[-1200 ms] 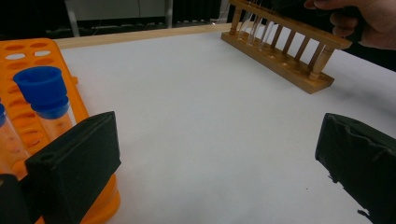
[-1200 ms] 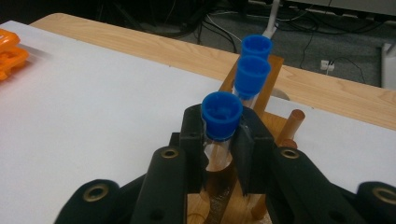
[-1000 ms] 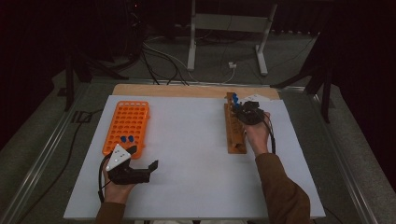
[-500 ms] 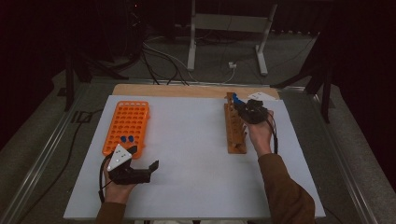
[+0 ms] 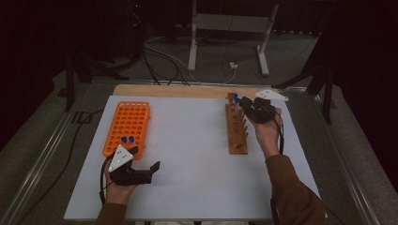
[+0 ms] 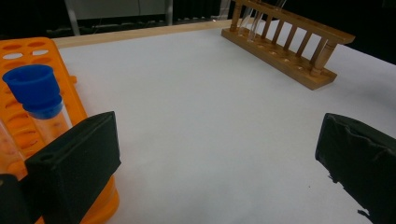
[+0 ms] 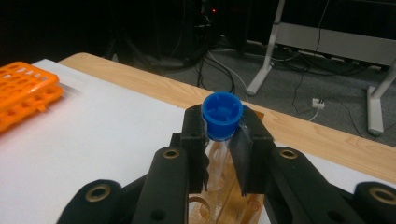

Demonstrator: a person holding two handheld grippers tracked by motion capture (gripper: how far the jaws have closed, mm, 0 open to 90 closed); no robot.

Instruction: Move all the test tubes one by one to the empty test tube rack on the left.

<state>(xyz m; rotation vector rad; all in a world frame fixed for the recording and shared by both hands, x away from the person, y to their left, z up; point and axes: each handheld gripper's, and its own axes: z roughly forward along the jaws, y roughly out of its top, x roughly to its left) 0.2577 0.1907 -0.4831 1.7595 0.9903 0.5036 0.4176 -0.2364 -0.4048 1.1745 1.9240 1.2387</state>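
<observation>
My right gripper [image 5: 247, 104] is shut on a clear test tube with a blue cap [image 7: 222, 114], holding it upright just above the far end of the wooden rack [image 5: 236, 133]. The tube's lower part hangs over the rack's holes [image 7: 233, 205]. Another blue cap [image 5: 236, 98] shows right beside it at that end. My left gripper [image 5: 146, 159] rests low on the white table by the near end of the orange rack [image 5: 127, 122], open with nothing between its jaws. Two blue-capped tubes [image 5: 127, 139] stand in the orange rack, one close to my left jaw [image 6: 35, 88].
The white board [image 5: 187, 154] lies on a wooden tabletop whose bare strip [image 5: 178, 90] runs along the far edge. Beyond it are cables and a metal stand [image 5: 225, 28] on the floor. Open white surface lies between the two racks.
My right gripper has risen from the wooden rack, drawing the blue-capped tube up with it. The left gripper has stayed where it was.
</observation>
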